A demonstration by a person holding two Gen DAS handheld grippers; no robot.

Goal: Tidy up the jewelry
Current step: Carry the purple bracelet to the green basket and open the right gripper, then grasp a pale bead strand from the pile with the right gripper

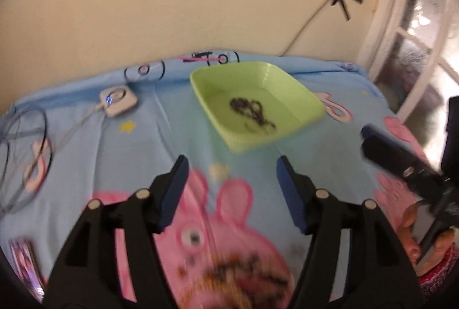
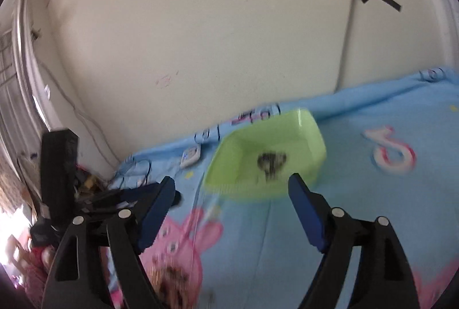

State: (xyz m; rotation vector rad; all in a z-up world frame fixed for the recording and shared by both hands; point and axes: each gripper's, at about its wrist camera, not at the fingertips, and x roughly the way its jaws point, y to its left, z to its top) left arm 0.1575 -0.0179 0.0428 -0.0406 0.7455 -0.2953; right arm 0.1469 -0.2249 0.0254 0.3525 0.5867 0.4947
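Observation:
A light green tray (image 1: pixel 304 97) stands on the blue cartoon sheet and holds a dark beaded chain (image 1: pixel 254 114). It also shows in the right wrist view (image 2: pixel 312 134) with the chain (image 2: pixel 271 161) inside. A blurred pile of dark and gold beaded jewelry (image 1: pixel 243 274) lies on the pink pig print, close under my left gripper (image 1: pixel 232 168), which is open and empty. My right gripper (image 2: pixel 231 188) is open and empty, short of the tray. The jewelry pile (image 2: pixel 172 277) appears low between the right fingers.
A white square device (image 1: pixel 118 100) with a cable lies at the back left of the sheet. Thin blue cord loops (image 1: pixel 25 154) lie at the left edge. A wall runs behind the bed, with a window frame (image 1: pixel 407 31) at right. The other gripper (image 1: pixel 401 160) enters from the right.

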